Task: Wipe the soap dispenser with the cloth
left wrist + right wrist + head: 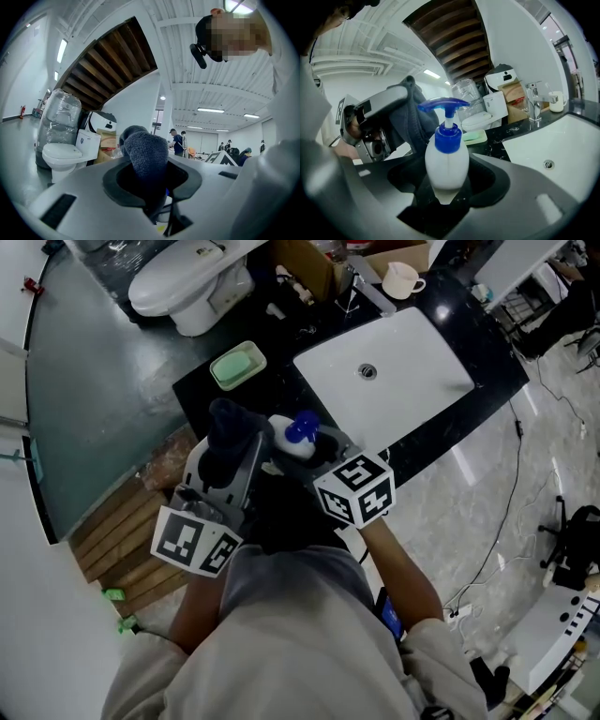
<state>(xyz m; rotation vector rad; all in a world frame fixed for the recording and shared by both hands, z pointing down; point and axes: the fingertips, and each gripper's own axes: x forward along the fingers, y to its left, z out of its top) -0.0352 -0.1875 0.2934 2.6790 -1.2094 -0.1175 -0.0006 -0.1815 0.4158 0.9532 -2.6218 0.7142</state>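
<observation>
A white soap dispenser [446,159] with a blue pump stands upright between the jaws of my right gripper [445,187], which is shut on its body. From the head view the dispenser [298,437] hangs over the near edge of the black counter [202,390], with the right gripper [311,452] under it. My left gripper [234,448] is shut on a dark grey-blue cloth [228,435], which sits just left of the bottle. The cloth [146,157] bulges up out of the left gripper [152,190]. In the right gripper view the cloth [412,119] hangs close behind the pump; contact cannot be told.
A white sink [394,371] with a drain lies to the right in the counter, with a faucet [367,292] and a mug [401,279] behind it. A green soap dish [238,366] rests on the counter beyond the cloth. A toilet [187,282] stands at the back left.
</observation>
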